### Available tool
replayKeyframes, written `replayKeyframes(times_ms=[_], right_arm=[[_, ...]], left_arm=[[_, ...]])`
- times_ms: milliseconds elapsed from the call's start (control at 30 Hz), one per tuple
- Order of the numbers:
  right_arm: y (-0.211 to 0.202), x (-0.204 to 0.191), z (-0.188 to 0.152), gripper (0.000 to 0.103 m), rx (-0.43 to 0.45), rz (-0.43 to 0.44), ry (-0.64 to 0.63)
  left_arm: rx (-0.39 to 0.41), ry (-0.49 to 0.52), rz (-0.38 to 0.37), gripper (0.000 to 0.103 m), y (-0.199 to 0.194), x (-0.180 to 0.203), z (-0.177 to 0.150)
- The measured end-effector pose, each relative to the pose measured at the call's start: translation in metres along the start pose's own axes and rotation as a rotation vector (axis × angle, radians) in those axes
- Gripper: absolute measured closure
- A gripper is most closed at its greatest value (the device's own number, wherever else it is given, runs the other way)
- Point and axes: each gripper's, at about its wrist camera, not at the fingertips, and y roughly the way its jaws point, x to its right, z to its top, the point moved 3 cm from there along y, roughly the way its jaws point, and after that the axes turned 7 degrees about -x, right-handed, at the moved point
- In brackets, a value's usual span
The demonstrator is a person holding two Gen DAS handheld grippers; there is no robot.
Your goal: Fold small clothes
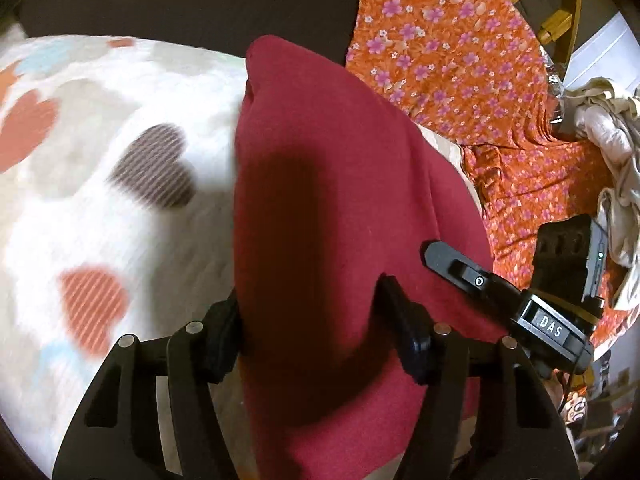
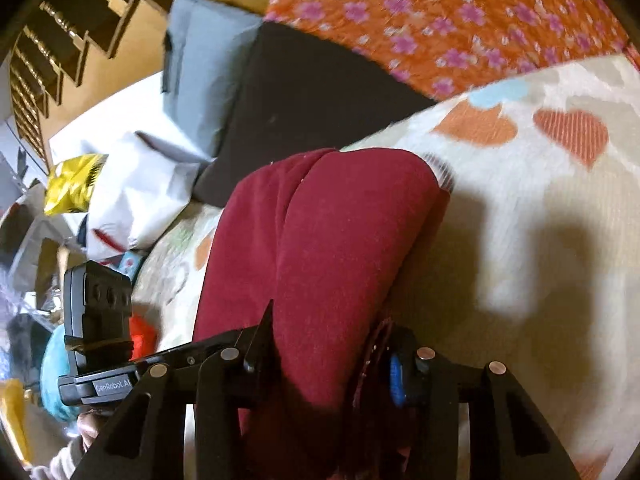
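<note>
A dark red garment (image 1: 340, 184) lies folded lengthwise on a white blanket with coloured hearts (image 1: 120, 208). Its near end rises between the fingers of my left gripper (image 1: 310, 304), which is shut on it, the cloth filling the gap. In the right wrist view the same red garment (image 2: 340, 240) runs up from my right gripper (image 2: 332, 336), which is shut on its other near corner, with bunched cloth between the black finger and the blue-padded finger (image 2: 396, 376). The two grippers hold the garment side by side. The cloth hides both sets of pads.
An orange floral cloth (image 1: 460, 48) lies beyond the garment beside a black cushion (image 2: 304, 100). A pile of pale clothes (image 1: 616, 152) sits at the right. A grey pillow (image 2: 204, 64), white bags (image 2: 136, 184), a yellow packet (image 2: 72, 184) and a wooden chair (image 1: 552, 20) ring the bed.
</note>
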Motion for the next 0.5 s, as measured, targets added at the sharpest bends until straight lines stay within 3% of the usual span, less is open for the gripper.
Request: replayKeyframes(times_ms=[67, 167, 233, 267, 300, 400, 500], right_arm=[[0.001, -0.012, -0.023, 0.06, -0.027, 0.043, 0.025], [0.009, -0.024, -0.052, 0.059, -0.075, 0.04, 0.029], [0.026, -0.023, -0.07, 0.051, -0.16, -0.032, 0.016], [0.029, -0.022, -0.073, 0.051, -0.185, -0.094, -0.009], [0.026, -0.021, -0.075, 0.051, -0.182, -0.118, -0.027], [-0.007, -0.026, -0.071, 0.051, -0.106, -0.094, 0.002], [-0.039, -0.049, -0.069, 0.056, -0.028, -0.104, -0.075]], left_arm=[[-0.014, -0.017, 0.02, 0.039, -0.013, -0.006, -0.021], [-0.042, -0.049, 0.055, 0.039, -0.021, -0.02, -0.055], [-0.083, -0.081, 0.12, 0.039, -0.016, -0.033, -0.074], [-0.062, -0.084, 0.12, 0.039, -0.019, -0.035, -0.081], [-0.045, -0.08, 0.111, 0.039, -0.022, -0.035, -0.084], [0.026, -0.049, 0.212, 0.039, -0.047, -0.027, -0.095], [0.092, -0.043, 0.254, 0.039, -0.06, -0.02, -0.101]])
